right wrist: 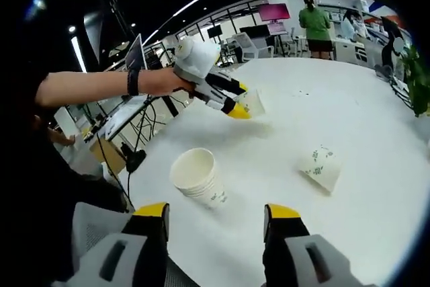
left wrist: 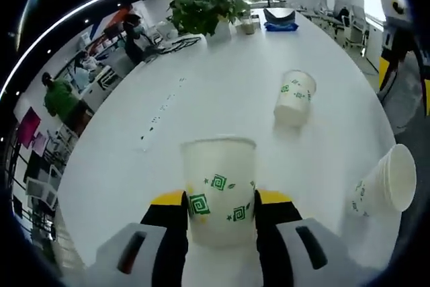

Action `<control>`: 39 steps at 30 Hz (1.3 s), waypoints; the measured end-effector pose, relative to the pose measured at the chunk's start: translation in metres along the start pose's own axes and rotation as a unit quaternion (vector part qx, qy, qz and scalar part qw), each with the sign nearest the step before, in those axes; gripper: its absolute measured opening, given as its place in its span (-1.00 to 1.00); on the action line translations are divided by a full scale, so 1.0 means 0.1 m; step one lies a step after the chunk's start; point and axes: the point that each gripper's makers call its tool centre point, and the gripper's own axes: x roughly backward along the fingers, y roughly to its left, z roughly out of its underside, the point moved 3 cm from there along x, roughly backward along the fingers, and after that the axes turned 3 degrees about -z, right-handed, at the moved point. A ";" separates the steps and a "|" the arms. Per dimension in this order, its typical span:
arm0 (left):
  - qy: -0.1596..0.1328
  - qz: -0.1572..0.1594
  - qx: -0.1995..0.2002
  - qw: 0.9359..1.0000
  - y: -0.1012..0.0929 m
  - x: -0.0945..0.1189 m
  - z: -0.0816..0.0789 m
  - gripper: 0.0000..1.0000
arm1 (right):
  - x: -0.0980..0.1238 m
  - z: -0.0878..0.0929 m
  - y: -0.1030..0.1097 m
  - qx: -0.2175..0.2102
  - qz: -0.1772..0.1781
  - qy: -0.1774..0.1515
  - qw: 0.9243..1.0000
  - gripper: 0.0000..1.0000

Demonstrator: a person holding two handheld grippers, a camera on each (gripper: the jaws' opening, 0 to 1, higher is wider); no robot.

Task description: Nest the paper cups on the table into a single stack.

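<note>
white table in open office | potted plant at far edge | left gripper clamps upright cup | right gripper apart, near stacked cups

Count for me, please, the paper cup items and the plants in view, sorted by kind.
Single paper cups: 2 (held cup, loose cup)
Nested cup stack, lying on its side: 1
Potted plant: 1
Total: 4

The white table bears 2 paper cups at 2 o'clock, a potted plant at 12.
</note>
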 end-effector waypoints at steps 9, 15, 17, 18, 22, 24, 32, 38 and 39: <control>-0.014 -0.008 -0.014 1.000 -0.10 0.28 -0.02 -0.25 | -0.24 -0.23 -0.01 0.009 -0.019 0.004 1.000 0.09; -0.022 -0.005 -0.018 1.000 -0.14 0.38 0.01 -0.26 | -0.38 -0.44 -0.07 0.008 -0.031 -0.007 0.999 0.08; -0.027 -0.005 -0.019 0.999 -0.16 0.45 -0.01 -0.26 | -0.41 -0.48 -0.07 0.006 -0.034 -0.010 0.999 0.07; -0.028 -0.005 -0.022 0.999 -0.17 0.48 -0.02 -0.26 | -0.43 -0.51 -0.08 0.006 -0.035 -0.012 0.999 0.06; -0.029 -0.001 -0.035 0.999 -0.25 0.57 0.00 -0.26 | -0.46 -0.63 -0.09 0.009 -0.039 -0.017 0.999 0.05; -0.030 0.000 -0.038 0.999 -0.27 0.60 -0.01 -0.26 | -0.48 -0.69 -0.11 0.010 -0.041 -0.019 0.999 0.05; -0.042 0.003 -0.054 0.998 -0.47 0.75 -0.17 -0.26 | -0.59 -0.89 -0.17 0.027 -0.049 -0.020 0.998 0.03; -0.045 0.005 -0.081 0.996 -0.59 0.80 -0.22 -0.26 | -0.64 -1.04 -0.09 0.035 -0.070 -0.020 0.997 0.01; -0.045 0.007 -0.086 0.995 -0.62 0.82 -0.22 -0.26 | -0.63 -1.07 -0.05 0.035 -0.074 -0.022 0.996 0.01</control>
